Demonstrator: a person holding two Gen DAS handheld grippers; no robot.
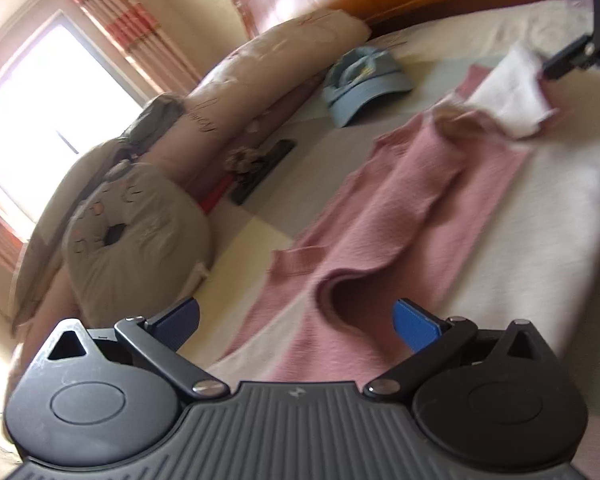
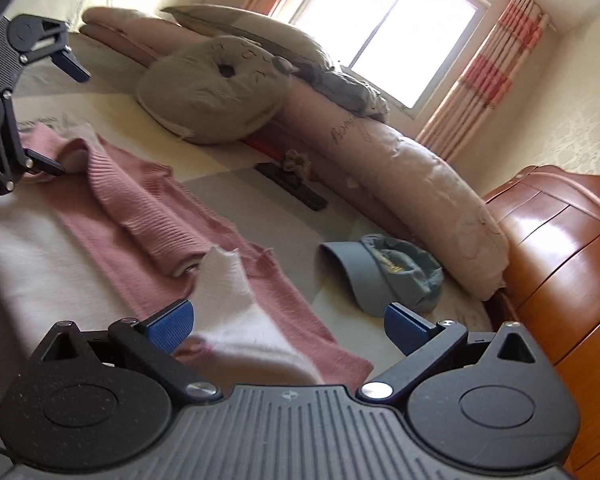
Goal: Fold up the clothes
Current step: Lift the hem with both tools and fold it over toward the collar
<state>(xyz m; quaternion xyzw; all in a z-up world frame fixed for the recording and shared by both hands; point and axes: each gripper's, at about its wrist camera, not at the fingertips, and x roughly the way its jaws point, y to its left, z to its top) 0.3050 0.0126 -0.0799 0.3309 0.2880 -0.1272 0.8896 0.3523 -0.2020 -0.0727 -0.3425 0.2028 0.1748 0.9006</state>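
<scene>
The left gripper point(image 1: 296, 326) hangs with jaws spread wide over the pink knit garment's point(image 1: 400, 216) near end; farther along, the right gripper point(image 2: 288, 326), likewise agape, hovers above its white-lined hem point(image 2: 236, 312), a blue cap point(image 2: 388, 272) beside.

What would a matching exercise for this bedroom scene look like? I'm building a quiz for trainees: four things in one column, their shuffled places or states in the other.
Things:
1. pink ribbed knit garment
2. blue-grey peaked cap
3. round grey cushion with a centre button
4. left gripper

Places or states:
A. leaning against the long rolled beige quilt
B. open, holding nothing
C. spread lengthwise along the bed
D. lying near the orange wooden headboard

Pairs: 1-C, 2-D, 3-A, 4-B
</scene>
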